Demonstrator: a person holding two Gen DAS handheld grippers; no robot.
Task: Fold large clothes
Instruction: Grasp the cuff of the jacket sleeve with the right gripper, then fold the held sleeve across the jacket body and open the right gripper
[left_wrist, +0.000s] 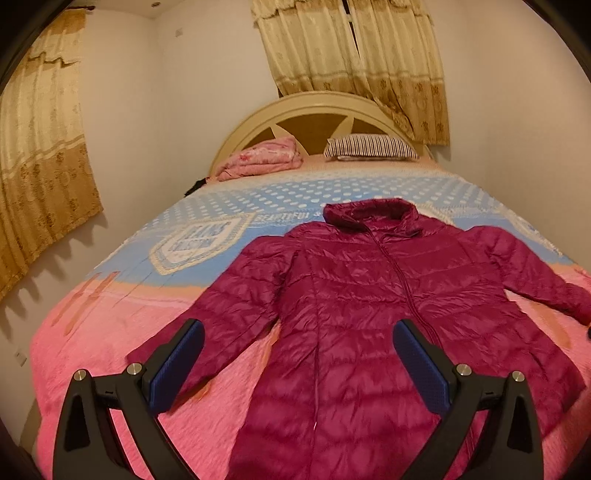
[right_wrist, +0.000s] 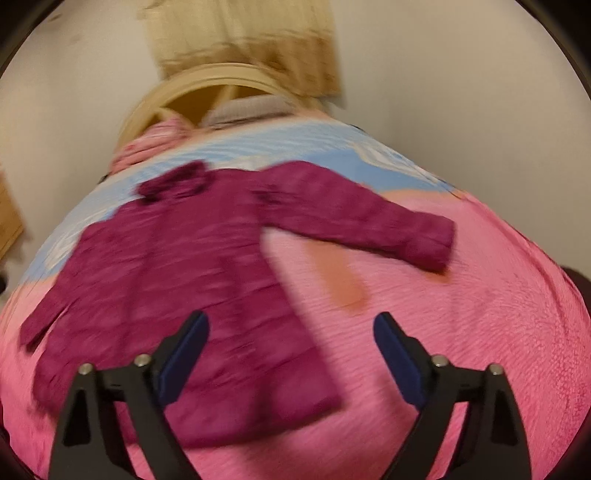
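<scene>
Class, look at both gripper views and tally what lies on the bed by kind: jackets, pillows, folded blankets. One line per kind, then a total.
Jackets: 1, the magenta quilted jacket spread flat, sleeves out
Pillows: 1, the striped pillow by the headboard
Folded blankets: 1, the pink blanket beside that pillow
Total: 3

White walls (left_wrist: 155, 122) all round, gold patterned curtains (left_wrist: 354, 55) top centre and another curtain (left_wrist: 40, 155) at left. A cream arched headboard (left_wrist: 314, 118) sits mid-frame; striped pillow (left_wrist: 369, 147) and what looks like a pink bundle (left_wrist: 262, 158) rest below it.
</scene>
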